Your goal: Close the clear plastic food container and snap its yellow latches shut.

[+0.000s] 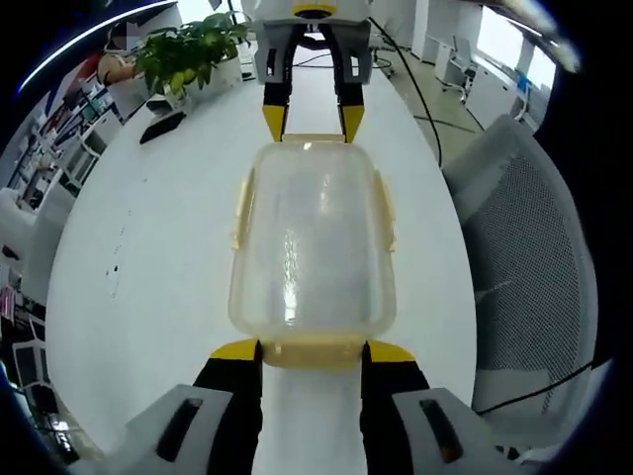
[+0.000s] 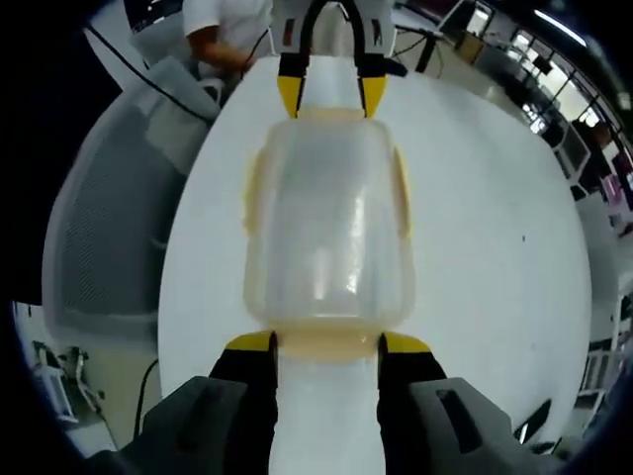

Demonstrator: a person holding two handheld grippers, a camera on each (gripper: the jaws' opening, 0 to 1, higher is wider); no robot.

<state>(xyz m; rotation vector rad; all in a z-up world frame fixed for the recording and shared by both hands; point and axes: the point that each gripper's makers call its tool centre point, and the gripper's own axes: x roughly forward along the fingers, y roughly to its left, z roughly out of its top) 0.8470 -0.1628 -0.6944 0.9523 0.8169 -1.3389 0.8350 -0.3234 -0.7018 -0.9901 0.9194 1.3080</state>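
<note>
A clear plastic container (image 1: pixel 312 247) with its lid on lies lengthwise on the white table (image 1: pixel 148 257). Yellow latches (image 1: pixel 240 208) run along its long sides, and one sits at each short end. My left gripper (image 1: pixel 314 351) is open, its yellow tips on either side of the near end latch (image 1: pixel 312 354). Opposite it, my right gripper (image 1: pixel 313 124) stands open at the far end. In the right gripper view the container (image 2: pixel 326 218) is seen from the other end. There the right gripper (image 2: pixel 328 344) flanks its end latch (image 2: pixel 326 346), and the left gripper (image 2: pixel 331 94) is at the top.
A potted plant (image 1: pixel 188 49) and a flat black object (image 1: pixel 163 124) sit at the table's far left. A grey mesh chair (image 1: pixel 534 257) stands close to the table's right edge; it is the chair (image 2: pixel 109 228) in the right gripper view. A person in white (image 2: pixel 223 30) is behind.
</note>
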